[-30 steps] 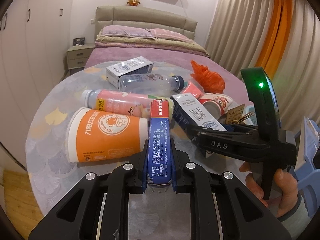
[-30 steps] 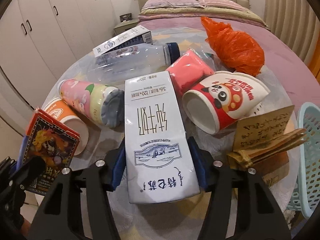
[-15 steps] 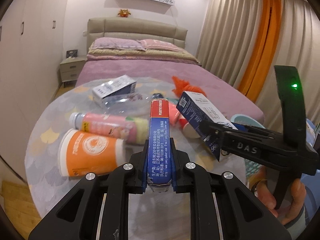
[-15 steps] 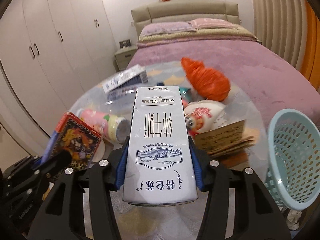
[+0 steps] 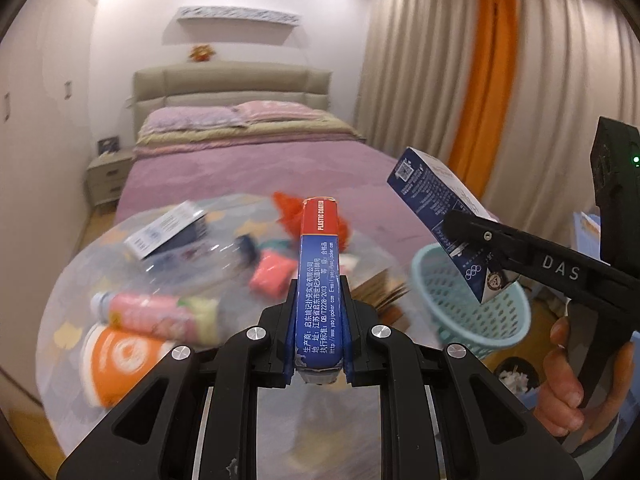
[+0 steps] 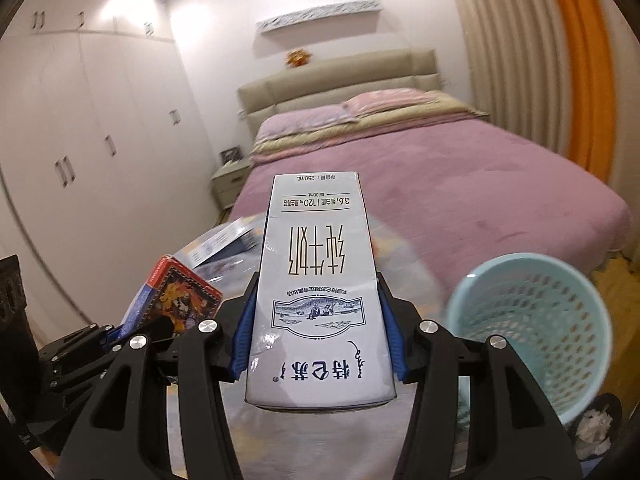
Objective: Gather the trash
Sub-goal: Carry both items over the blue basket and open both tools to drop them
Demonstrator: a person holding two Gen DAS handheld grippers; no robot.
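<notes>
My left gripper (image 5: 318, 330) is shut on a slim red-and-blue playing card box (image 5: 319, 276), held edge-up above the round table (image 5: 80, 280). My right gripper (image 6: 318, 332) is shut on a white milk carton (image 6: 318, 280), lifted over the table. From the left wrist view that carton (image 5: 440, 216) hangs over the near rim of the light blue mesh basket (image 5: 472, 308). In the right wrist view the basket (image 6: 536, 320) stands to the lower right, and the card box (image 6: 176, 300) shows at the left.
On the table lie an orange paper cup (image 5: 120, 364), a pink bottle (image 5: 160, 316), a clear bottle (image 5: 192, 264), another carton (image 5: 168, 228), a pink packet (image 5: 272, 276), an orange bag (image 5: 292, 212) and brown paper (image 5: 380, 288). A bed (image 6: 440, 176) lies behind, curtains to the right.
Both grippers have risen off the table with their loads. The milk carton has swung right toward the basket, which has come into full view. The table litter has dropped lower and farther away.
</notes>
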